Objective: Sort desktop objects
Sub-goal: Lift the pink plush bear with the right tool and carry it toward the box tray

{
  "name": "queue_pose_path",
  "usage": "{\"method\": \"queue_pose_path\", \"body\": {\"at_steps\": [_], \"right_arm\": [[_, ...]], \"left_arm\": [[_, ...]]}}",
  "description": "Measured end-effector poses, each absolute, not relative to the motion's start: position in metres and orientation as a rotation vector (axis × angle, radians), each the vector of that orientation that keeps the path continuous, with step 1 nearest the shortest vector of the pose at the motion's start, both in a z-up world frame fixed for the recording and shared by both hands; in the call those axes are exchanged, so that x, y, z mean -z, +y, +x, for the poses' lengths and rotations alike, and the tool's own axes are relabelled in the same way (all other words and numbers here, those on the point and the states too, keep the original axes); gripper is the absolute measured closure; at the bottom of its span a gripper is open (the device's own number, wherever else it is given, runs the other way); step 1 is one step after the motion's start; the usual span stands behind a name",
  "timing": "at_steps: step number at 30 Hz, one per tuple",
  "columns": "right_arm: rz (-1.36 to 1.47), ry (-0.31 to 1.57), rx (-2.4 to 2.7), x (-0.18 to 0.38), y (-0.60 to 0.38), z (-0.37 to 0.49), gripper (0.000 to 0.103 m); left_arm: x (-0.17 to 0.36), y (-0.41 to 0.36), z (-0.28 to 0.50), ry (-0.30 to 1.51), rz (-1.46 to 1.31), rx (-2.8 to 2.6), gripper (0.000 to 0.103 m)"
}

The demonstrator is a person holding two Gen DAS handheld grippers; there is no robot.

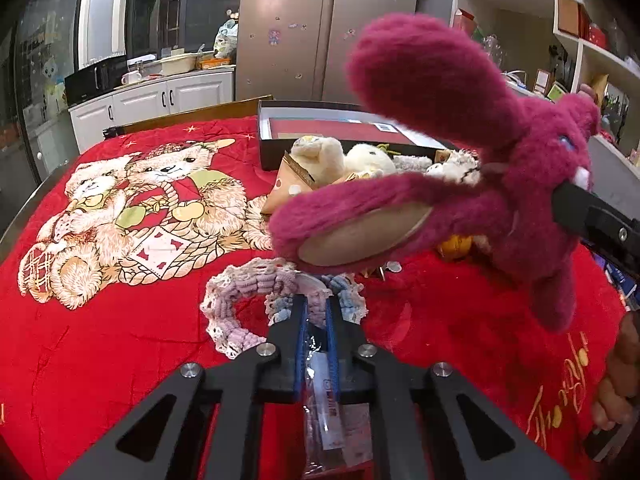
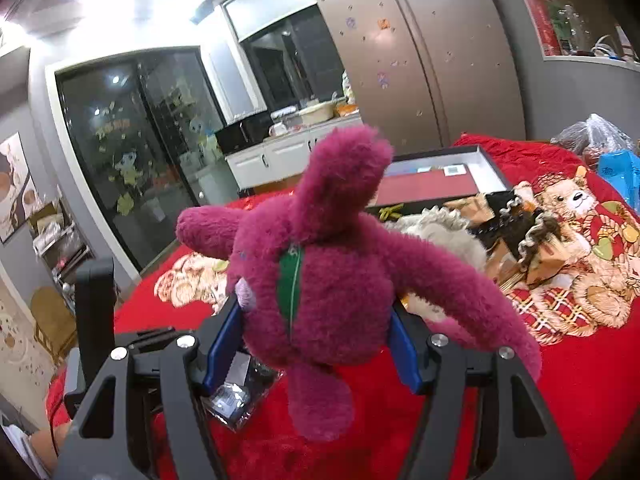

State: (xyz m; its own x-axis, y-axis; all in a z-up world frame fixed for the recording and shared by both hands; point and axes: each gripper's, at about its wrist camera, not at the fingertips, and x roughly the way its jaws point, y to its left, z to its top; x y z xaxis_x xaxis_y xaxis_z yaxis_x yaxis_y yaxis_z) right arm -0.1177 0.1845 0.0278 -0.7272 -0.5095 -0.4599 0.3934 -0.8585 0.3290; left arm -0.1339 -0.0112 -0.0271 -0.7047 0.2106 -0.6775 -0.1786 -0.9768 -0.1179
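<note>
Two grippers are at work over a desk spread with a red quilt [image 1: 120,360] printed with teddy bears. In the left wrist view the near left of the quilt is bare fabric out to its rounded edge, where a dark rim of the desk [image 1: 24,208] shows. The far middle is crowded: a shallow black box [image 1: 272,152] lies open at the far edge, and just in front of it sits a heap of cream plush toys [image 1: 360,160] and cardboard tags. In the right wrist view the right side of the quilt runs out to plastic bags [image 2: 600,140] at the far right edge.

The left gripper [image 1: 318,312] has its fingers [image 1: 300,340] clenched almost together on a pastel lace scrunchie [image 1: 248,300], whose frilly loop fans out to the left and beyond the tips, resting on the quilt. A clear plastic packet [image 1: 328,412] lies under the fingers, close to the camera.

The right gripper [image 2: 316,340] is grasping a magenta plush toy [image 2: 332,272] by its body, the blue-lined fingers [image 2: 222,344] pressed into the fur on either side. The toy is lifted off the quilt, its limbs splayed left, up and right, one leg dangling towards the camera. A green strip runs down its middle. From the left wrist view the same toy [image 1: 460,120] hangs high at the right, above the scrunchie, with one black finger visible against its head and a tan foot sole turned toward the lens.
</note>
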Motion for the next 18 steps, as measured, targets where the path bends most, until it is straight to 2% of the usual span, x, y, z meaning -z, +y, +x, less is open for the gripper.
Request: {"method": "queue_pose_path", "body": {"at_steps": [12, 18], "right_arm": [[0.658, -0.419, 2.545, -0.052, 0.218, -0.107, 0.036], [0.612, -0.424, 2.559, -0.062, 0.224, -0.101, 0.036]], "left_arm": [[0.002, -0.021, -0.121, -0.116, -0.993, -2.714, 0.101], [-0.014, -0.027, -0.11, -0.143, -0.927, -2.719, 0.102]]}}
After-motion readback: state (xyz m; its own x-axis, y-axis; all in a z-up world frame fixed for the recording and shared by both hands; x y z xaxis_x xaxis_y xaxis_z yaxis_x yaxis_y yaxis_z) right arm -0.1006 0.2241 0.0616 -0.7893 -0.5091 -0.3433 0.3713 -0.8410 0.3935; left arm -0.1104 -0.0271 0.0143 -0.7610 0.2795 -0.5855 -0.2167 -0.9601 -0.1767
